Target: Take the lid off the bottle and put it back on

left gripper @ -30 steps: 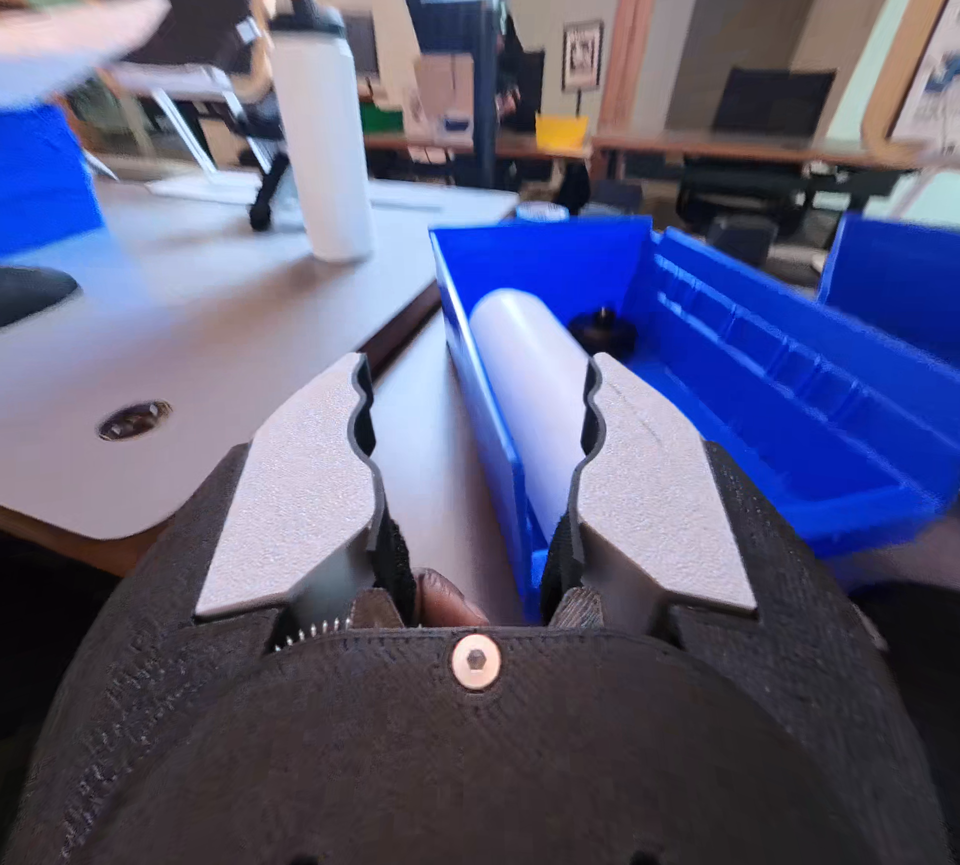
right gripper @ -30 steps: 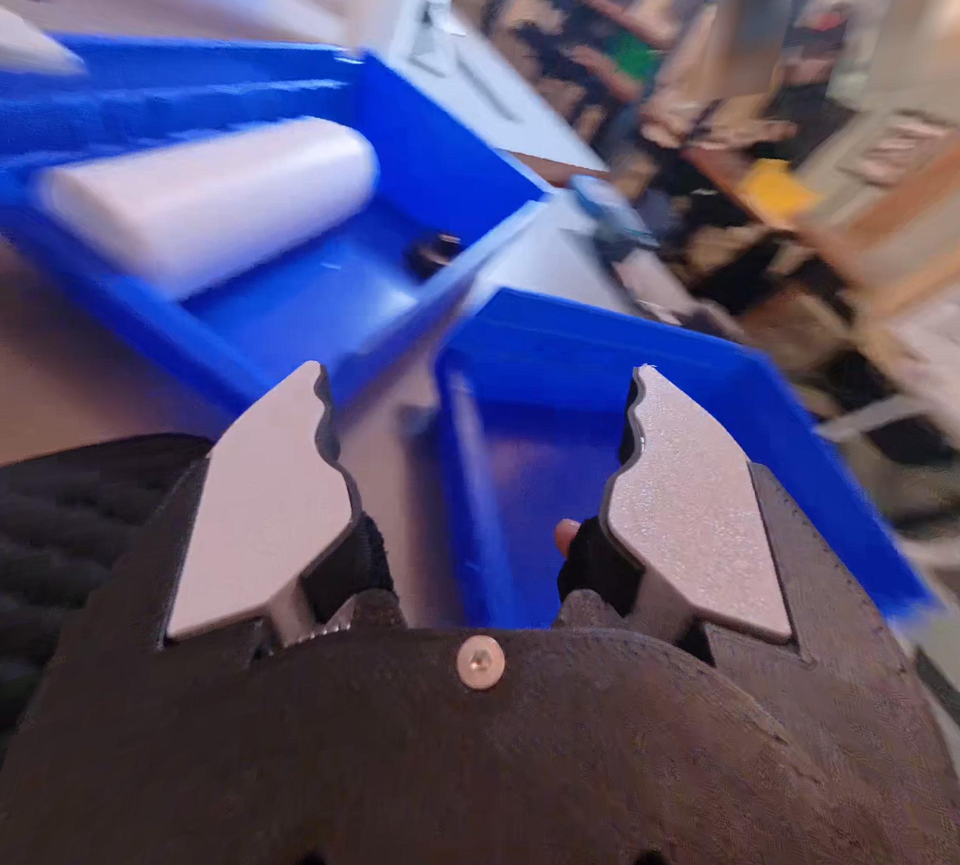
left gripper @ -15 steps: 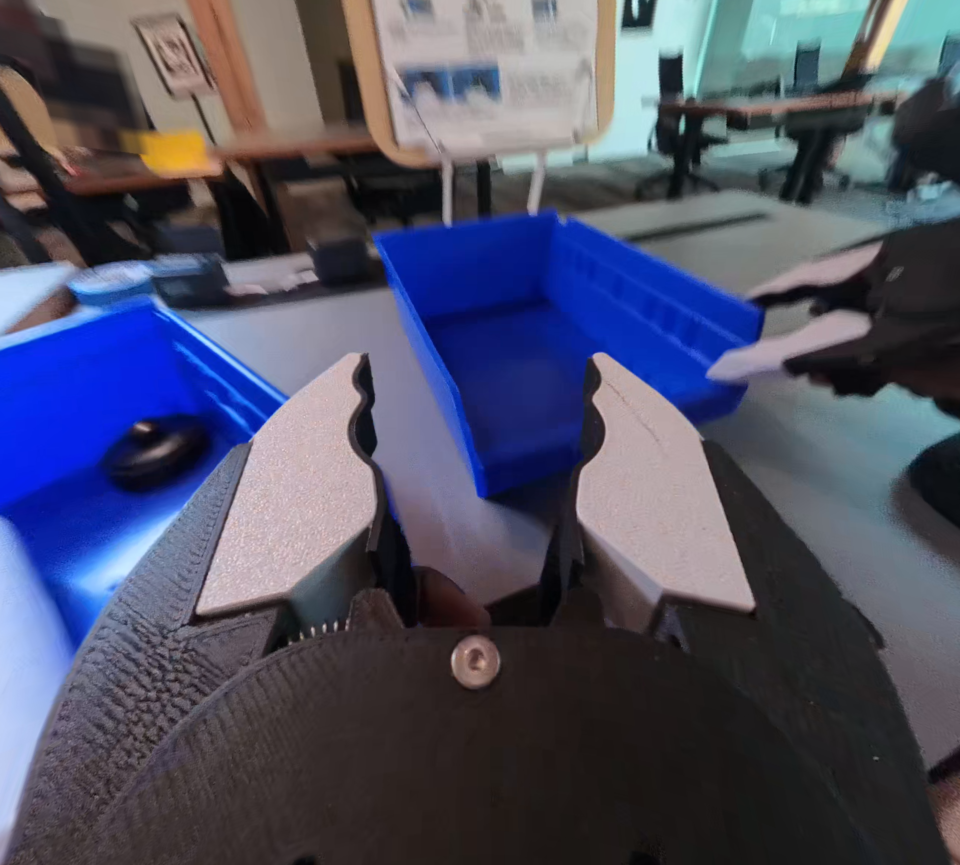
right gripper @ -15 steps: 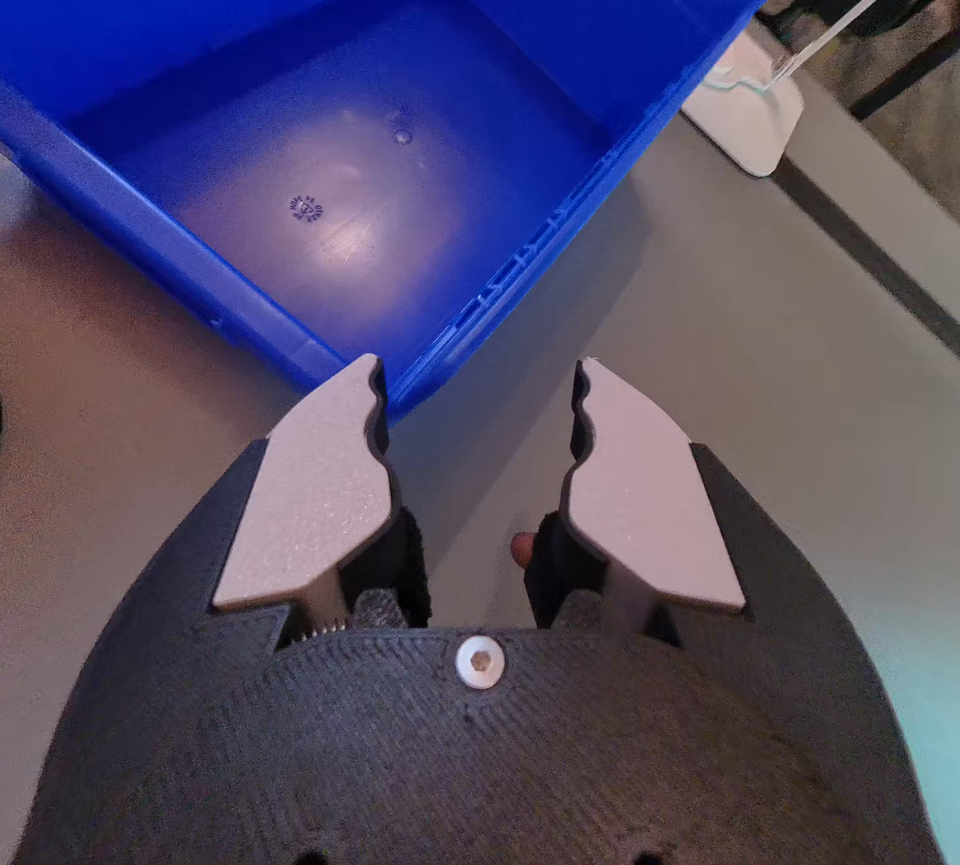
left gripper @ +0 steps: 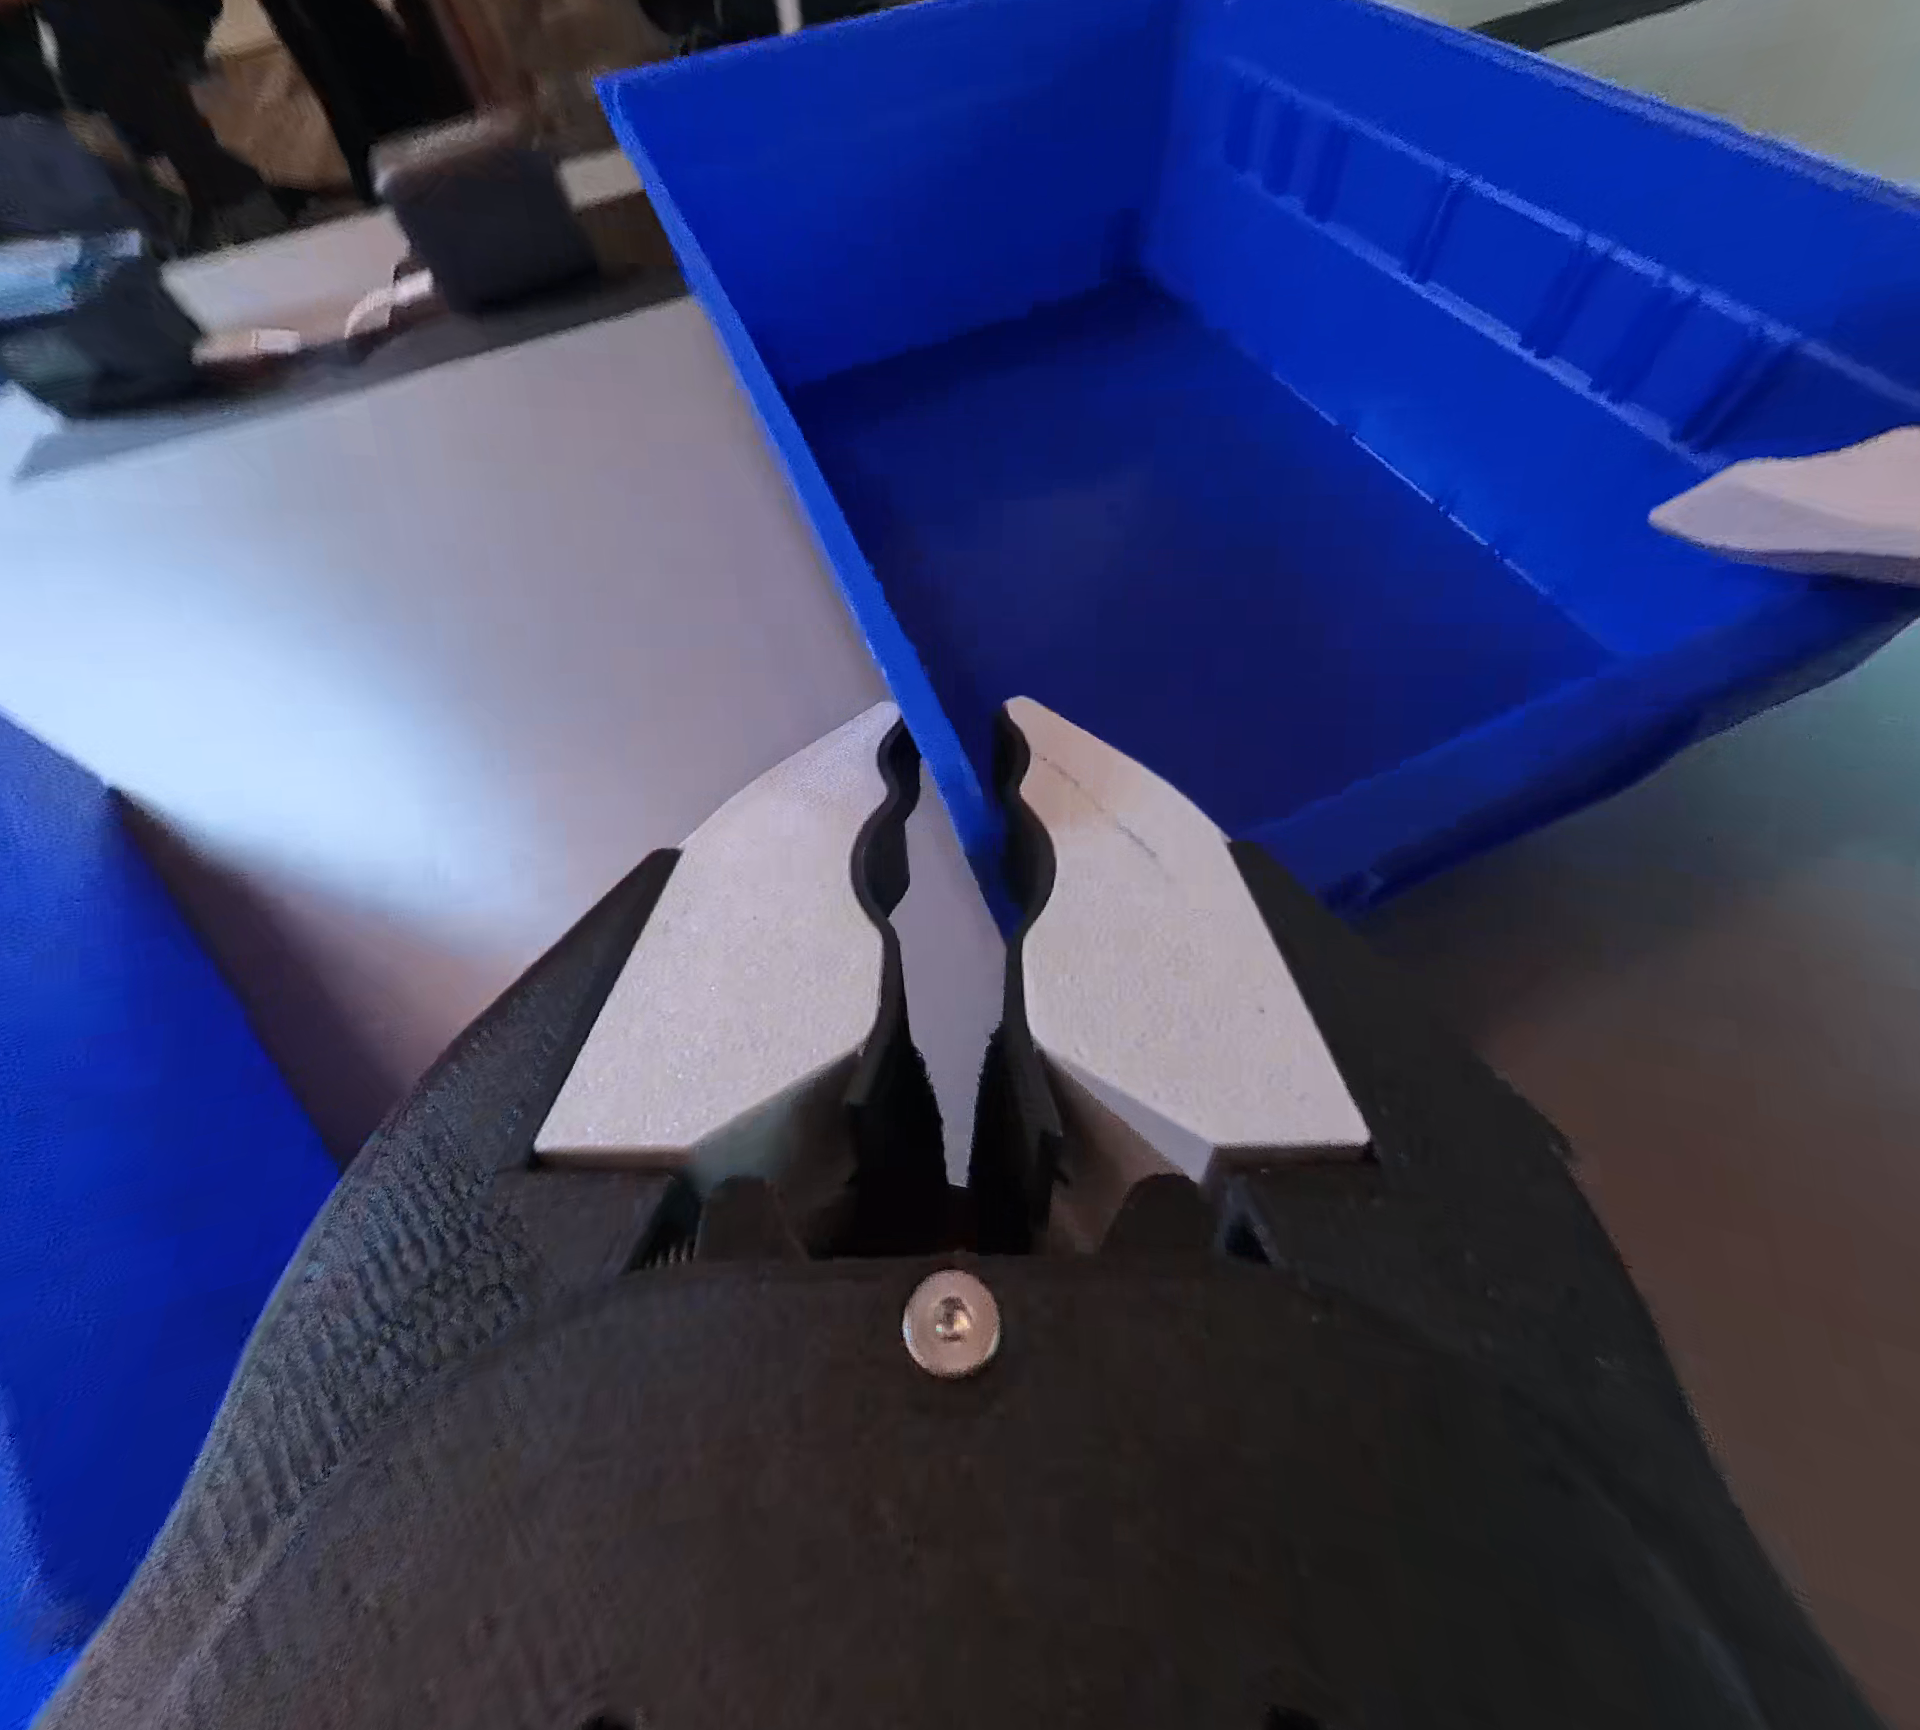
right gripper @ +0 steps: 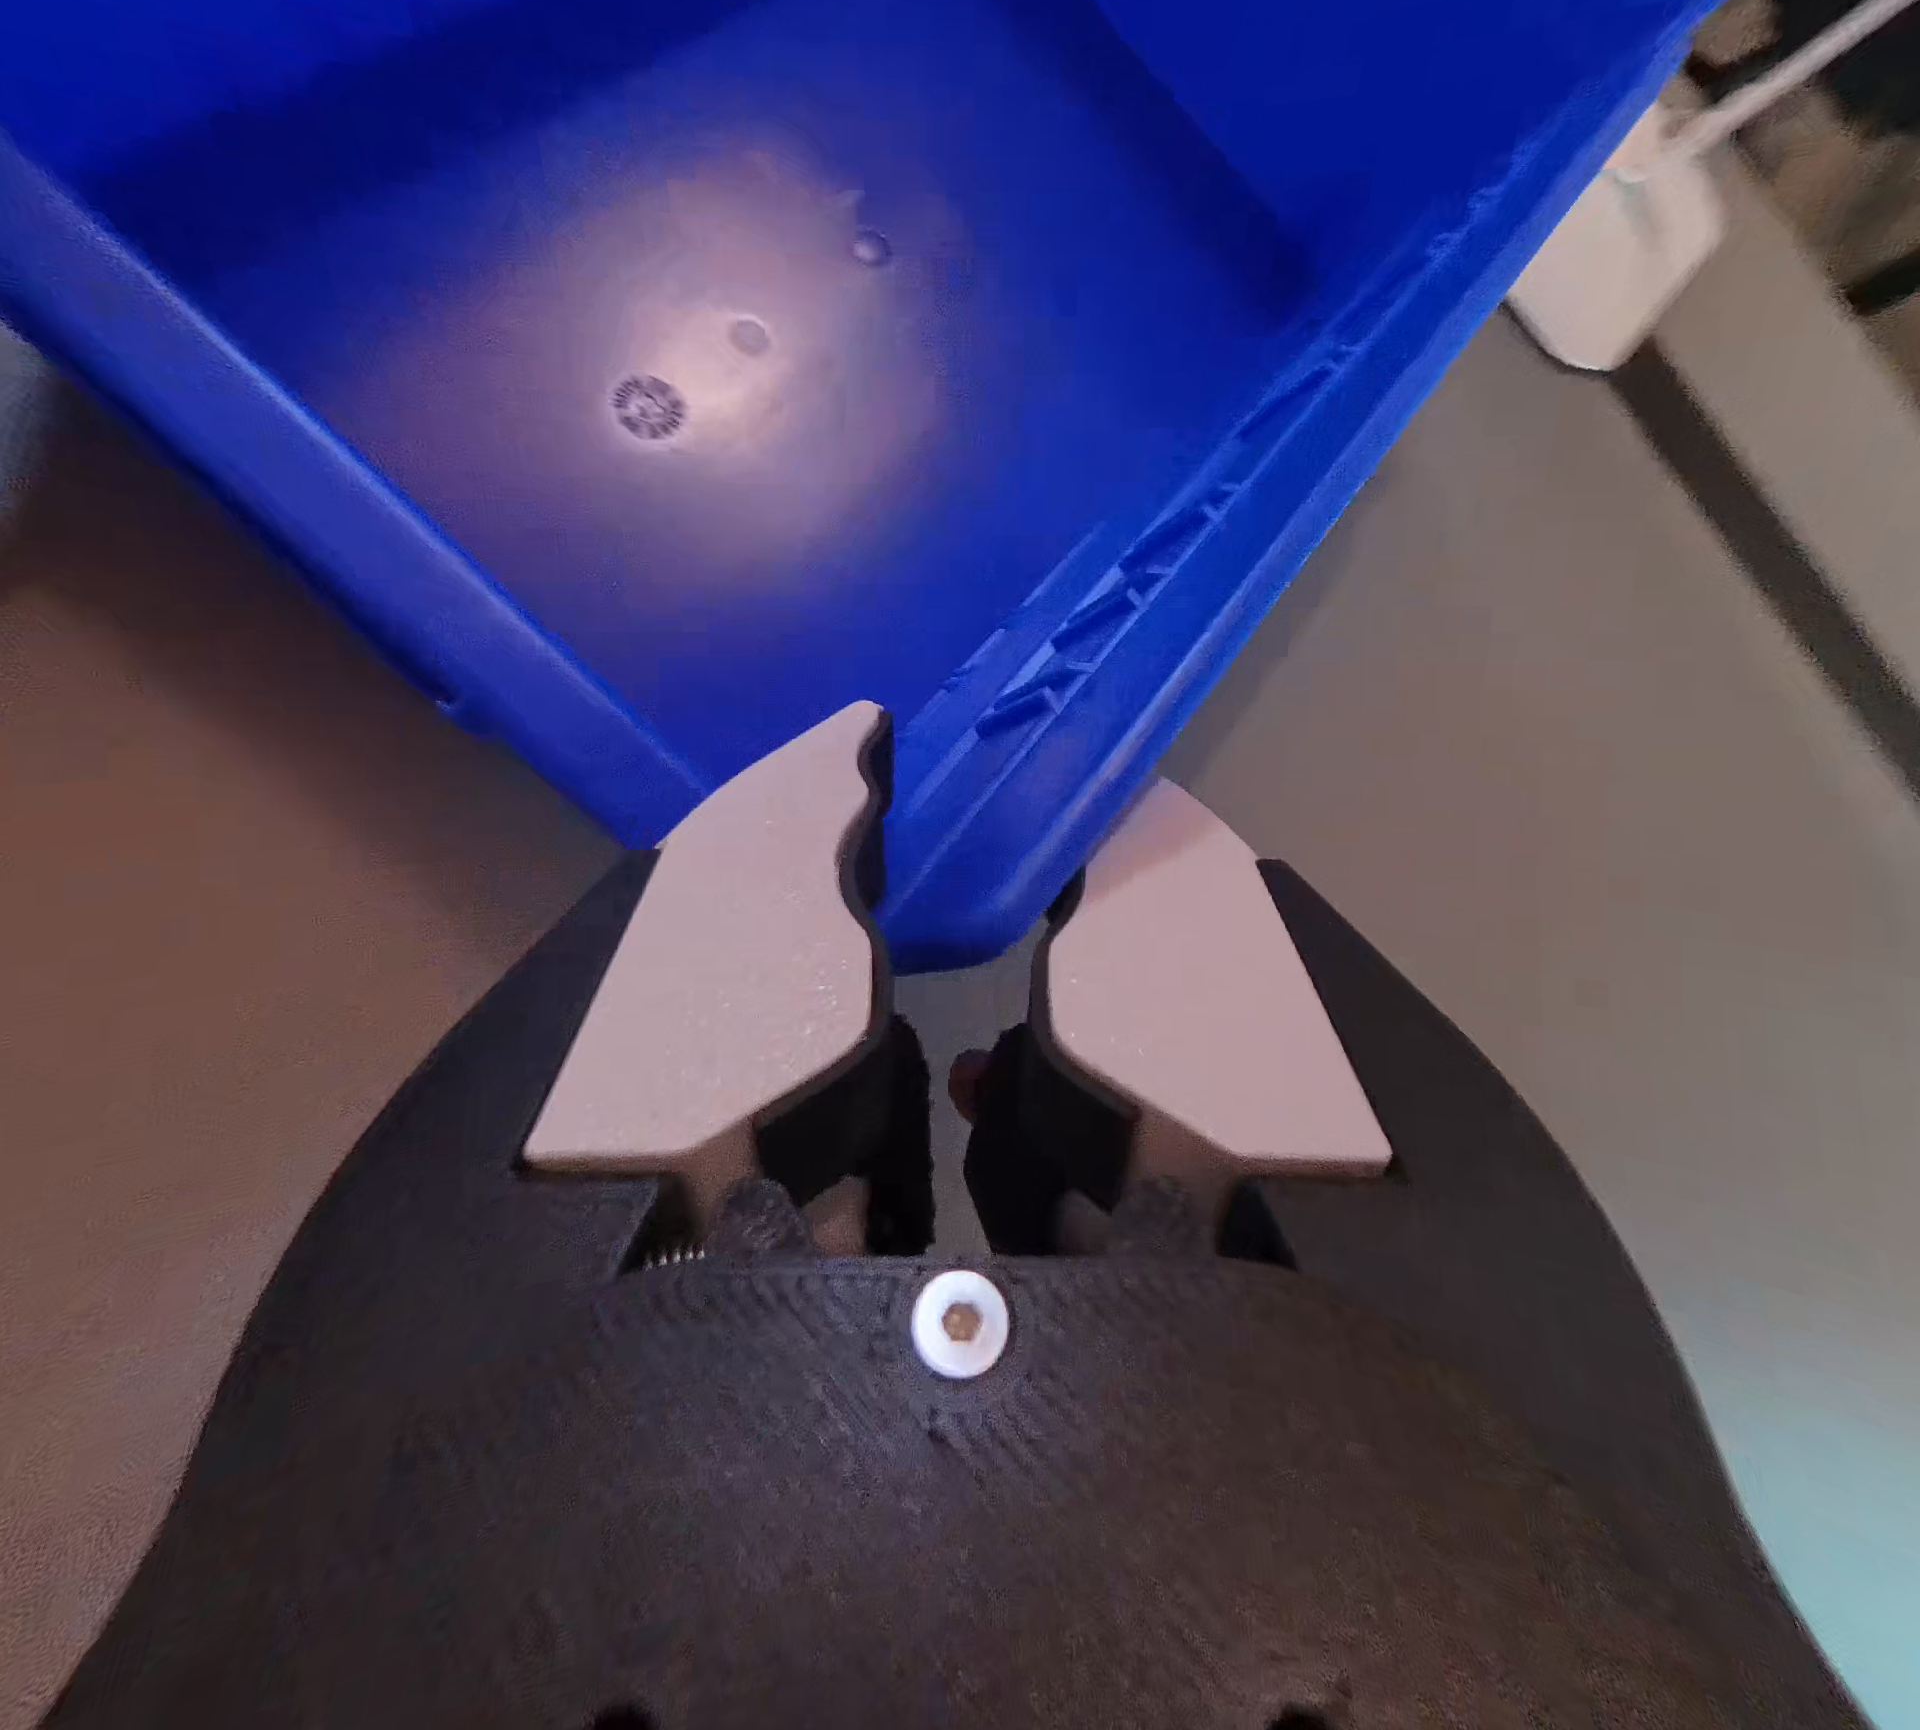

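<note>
Left wrist view: the left gripper (left gripper: pixel 951 776) has its fingers pinched on the near wall of the empty blue bin (left gripper: pixel 1351 226). The right gripper (right gripper: pixel 977 807) clamps that bin's corner rim. The bin rests on the grey surface (left gripper: pixel 416 537). No bottle or lid shows.

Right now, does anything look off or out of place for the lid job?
Yes. Both tools are clamped on the empty blue bin: the left tool on its near side wall, the right tool on a corner. No bottle or lid shows in either view.
</note>
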`<state>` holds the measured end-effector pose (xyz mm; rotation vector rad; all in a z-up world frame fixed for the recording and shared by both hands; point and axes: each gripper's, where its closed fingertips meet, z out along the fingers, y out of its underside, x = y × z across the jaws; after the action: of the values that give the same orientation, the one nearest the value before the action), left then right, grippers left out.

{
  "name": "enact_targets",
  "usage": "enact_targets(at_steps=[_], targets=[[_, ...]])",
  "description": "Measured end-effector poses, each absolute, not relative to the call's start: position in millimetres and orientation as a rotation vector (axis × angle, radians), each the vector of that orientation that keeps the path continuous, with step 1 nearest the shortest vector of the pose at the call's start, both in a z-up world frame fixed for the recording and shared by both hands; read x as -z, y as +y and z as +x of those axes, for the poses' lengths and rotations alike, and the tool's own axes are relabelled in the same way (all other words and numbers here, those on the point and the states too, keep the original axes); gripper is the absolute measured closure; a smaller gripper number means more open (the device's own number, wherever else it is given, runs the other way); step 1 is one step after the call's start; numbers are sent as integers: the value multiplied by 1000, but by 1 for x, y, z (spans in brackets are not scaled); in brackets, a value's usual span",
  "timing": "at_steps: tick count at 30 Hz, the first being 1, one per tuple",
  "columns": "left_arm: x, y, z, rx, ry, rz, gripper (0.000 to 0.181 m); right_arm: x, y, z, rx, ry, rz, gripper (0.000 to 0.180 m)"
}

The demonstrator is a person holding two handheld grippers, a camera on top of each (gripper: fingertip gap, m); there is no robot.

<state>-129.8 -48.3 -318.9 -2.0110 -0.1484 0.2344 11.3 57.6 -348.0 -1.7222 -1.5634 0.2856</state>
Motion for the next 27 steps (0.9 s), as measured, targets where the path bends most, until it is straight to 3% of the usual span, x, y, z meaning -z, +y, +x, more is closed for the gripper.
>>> enact_targets(at_steps=[7,16,27], targets=[[295,34,-26,-182,162,-1958,164,328,119,125,-114,-1303,-1778,161],[306,105,133,-40,487,-1903,158,319,173,297,78,-1112,-1830,164],[334,108,209,42,659,-1928,149,346,189,372,84,-1165,-1841,164]])
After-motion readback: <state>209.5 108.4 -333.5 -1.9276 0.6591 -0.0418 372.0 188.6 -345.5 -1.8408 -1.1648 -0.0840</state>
